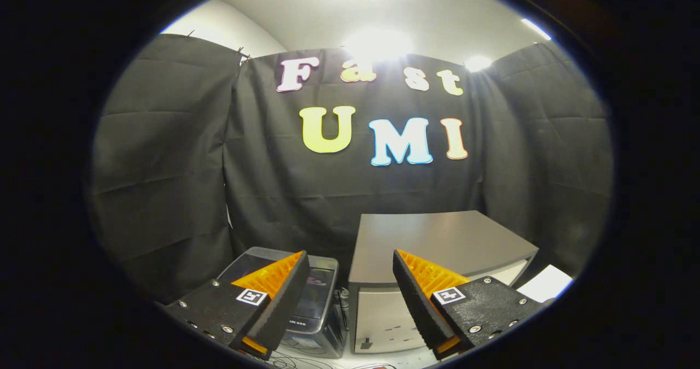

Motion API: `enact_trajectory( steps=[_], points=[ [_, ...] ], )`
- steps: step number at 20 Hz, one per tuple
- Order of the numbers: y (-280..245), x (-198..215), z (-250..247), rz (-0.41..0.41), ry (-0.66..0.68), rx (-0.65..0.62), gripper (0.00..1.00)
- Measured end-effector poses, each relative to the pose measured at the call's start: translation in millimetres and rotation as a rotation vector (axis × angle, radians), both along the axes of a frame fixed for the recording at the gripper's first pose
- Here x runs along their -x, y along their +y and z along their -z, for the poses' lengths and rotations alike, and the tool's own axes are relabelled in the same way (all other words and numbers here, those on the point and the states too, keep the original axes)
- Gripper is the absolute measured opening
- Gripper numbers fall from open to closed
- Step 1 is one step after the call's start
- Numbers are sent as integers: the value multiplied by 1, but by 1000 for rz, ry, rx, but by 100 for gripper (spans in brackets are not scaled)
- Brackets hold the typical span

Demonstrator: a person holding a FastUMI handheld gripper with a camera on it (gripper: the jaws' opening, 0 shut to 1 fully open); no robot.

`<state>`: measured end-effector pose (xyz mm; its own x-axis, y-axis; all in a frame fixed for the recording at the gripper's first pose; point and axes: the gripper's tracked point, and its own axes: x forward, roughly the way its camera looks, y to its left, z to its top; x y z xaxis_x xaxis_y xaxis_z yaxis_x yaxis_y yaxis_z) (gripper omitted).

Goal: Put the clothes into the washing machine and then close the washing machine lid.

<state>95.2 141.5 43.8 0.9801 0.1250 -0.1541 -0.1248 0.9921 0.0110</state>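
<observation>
Gripper view, looking forward along the tongs [350, 262]: the two fingers are spread wide with nothing between them, so the tongs are released and hold nothing.

Just ahead and below, behind the left finger, sits a small dark washer [314, 303] with a glossy lid on top; the lid looks to lie flat (the finger covers much of it, so whether it is fully shut is hard to tell). Touching or just beside the washer, to its right, stands a pale box-shaped cabinet [437, 238] with a flat grey top, and the right finger overlaps its front. A white sheet [547, 282] lies beyond the right finger, by the cabinet's far corner. Thin cables [295, 361] trail on the pale surface under the washer. Black cloth [164, 167] hangs as a wall behind everything.

The clothes cannot be made out here, so where they lie cannot be told.

As a judgement, the task appears to be at its start: nothing gripped, nothing loaded. The next move likely calls for tilting the tongs down to find the clothes, then closing both fingers on a fold of fabric before carrying it to the washer.
</observation>
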Motion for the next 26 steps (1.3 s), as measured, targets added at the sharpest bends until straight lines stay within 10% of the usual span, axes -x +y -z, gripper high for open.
enact_trajectory(
  steps=[26],
  points=[
    [-168,124,-22,137,-75,3,95]
  ],
)
